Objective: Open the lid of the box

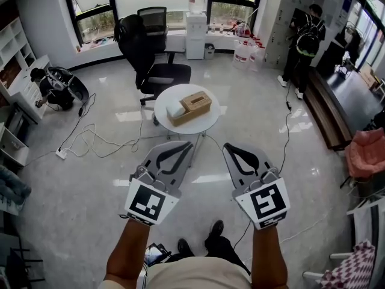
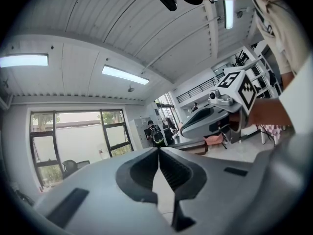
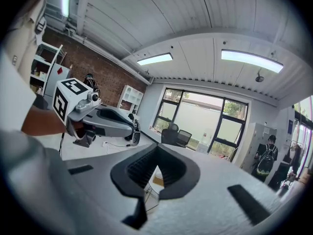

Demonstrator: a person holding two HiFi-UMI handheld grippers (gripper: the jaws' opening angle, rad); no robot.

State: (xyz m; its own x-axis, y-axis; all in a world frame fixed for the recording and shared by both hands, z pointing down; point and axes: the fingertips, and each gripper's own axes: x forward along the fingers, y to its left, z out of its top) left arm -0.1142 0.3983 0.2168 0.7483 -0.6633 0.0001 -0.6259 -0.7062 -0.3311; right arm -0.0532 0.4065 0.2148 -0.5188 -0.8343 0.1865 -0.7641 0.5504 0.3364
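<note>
While the left gripper (image 1: 189, 144) and right gripper (image 1: 228, 146) hang shut and empty, the box (image 1: 195, 103) sits on the round table (image 1: 206, 125).
Jaws meet on nothing, side by side above the floor, well apart from the table; a black chair (image 1: 151, 58) stands behind it.

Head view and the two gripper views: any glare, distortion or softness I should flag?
Head view: window glare streaks the glossy floor, yet the box on the round table reads sharp. Left gripper view: heavy fisheye bending, ceiling light blown out. Right gripper view: same bending, dark corners, windows washed out.
</note>
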